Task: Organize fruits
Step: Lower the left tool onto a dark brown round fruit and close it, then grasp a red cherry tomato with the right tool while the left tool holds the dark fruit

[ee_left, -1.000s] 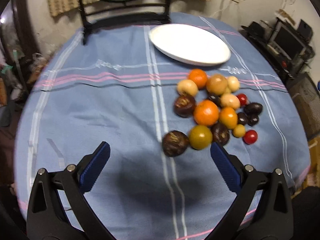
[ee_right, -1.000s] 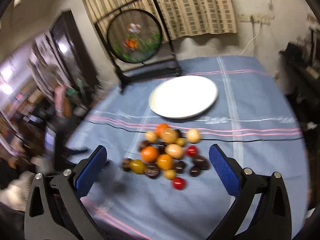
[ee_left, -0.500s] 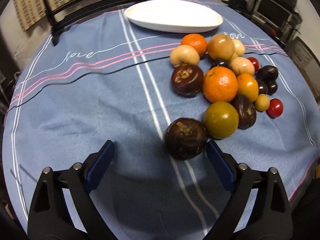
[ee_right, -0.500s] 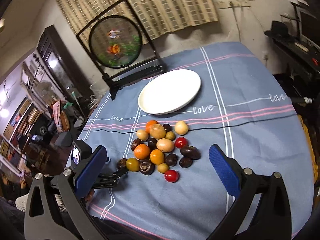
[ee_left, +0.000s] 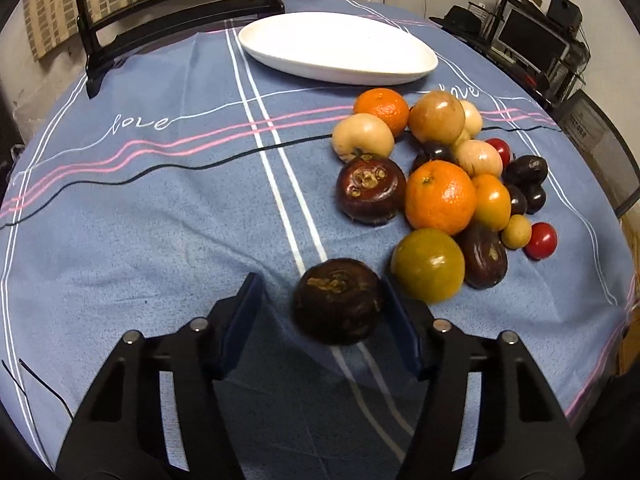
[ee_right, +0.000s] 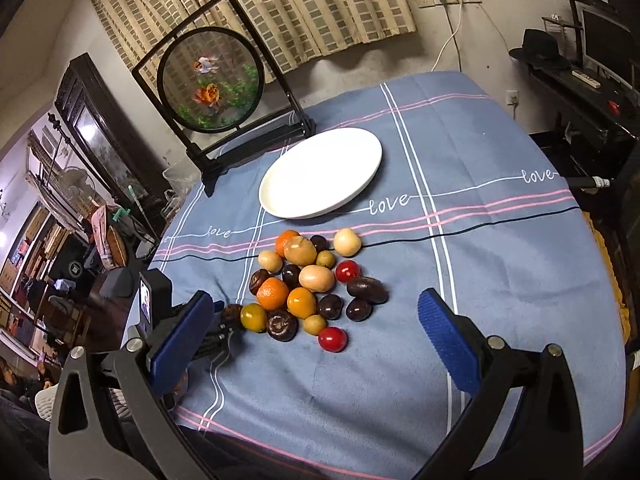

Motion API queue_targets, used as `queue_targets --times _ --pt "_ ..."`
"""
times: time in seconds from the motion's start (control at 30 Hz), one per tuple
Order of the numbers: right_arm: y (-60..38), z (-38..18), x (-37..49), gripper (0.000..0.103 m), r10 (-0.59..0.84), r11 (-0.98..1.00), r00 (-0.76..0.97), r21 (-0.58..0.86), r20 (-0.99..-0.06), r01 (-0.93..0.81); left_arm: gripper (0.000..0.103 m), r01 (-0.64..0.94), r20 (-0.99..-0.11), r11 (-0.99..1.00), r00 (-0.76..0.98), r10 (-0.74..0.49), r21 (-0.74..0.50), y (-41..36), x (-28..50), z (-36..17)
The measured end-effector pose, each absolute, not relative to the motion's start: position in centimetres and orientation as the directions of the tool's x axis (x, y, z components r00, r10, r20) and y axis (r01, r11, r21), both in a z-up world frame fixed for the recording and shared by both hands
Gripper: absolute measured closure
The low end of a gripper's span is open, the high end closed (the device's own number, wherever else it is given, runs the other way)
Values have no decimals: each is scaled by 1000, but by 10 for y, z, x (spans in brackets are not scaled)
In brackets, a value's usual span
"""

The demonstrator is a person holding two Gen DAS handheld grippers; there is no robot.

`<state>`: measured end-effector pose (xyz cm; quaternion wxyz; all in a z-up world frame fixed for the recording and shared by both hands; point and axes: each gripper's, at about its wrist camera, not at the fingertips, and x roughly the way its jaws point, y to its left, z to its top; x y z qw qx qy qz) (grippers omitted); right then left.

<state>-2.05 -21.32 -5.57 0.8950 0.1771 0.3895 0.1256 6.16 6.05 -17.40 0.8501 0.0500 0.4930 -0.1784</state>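
While fingers (ee_left: pixel 394 326) close, dark fruit (ee_left: pixel 338 306) between

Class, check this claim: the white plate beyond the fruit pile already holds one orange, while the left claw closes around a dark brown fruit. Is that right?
One error: the plate holds nothing, as the right wrist view shows. Both oranges sit in the pile on the cloth. The left claw is indeed closing around the dark brown fruit.

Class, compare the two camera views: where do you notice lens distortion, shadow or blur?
Left wrist view: tablecloth stripes bow outward, corners go black; shadow darkens the cloth around the dark brown fruit, which looks slightly soft. Right wrist view: sharp on the white plate, curtain and wall curve, room at left dim.
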Motion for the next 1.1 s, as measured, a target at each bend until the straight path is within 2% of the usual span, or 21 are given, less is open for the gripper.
queue_targets --times 0.13,0.37,0.73,1.03,1.1 --pt "-213 -52 -19 1 359 912 672 396 -647 -106 51 345 -857 934 452 -248 -89 61 59 -172" --pt "-219 -45 -8 1 311 942 710 301 -632 -146 52 300 -858 947 450 -250 -118 63 56 -173" --pt "-222 -58 -15 1 352 929 679 329 -644 -169 56 283 -833 949 485 -267 -140 68 49 -158" --pt "-231 -61 -25 1 350 926 679 347 -645 -148 57 312 -861 942 438 -257 -122 57 54 -173" --pt "-231 -61 -25 1 349 927 676 343 -649 -150 60 314 -866 945 443 -234 -94 54 52 -174"
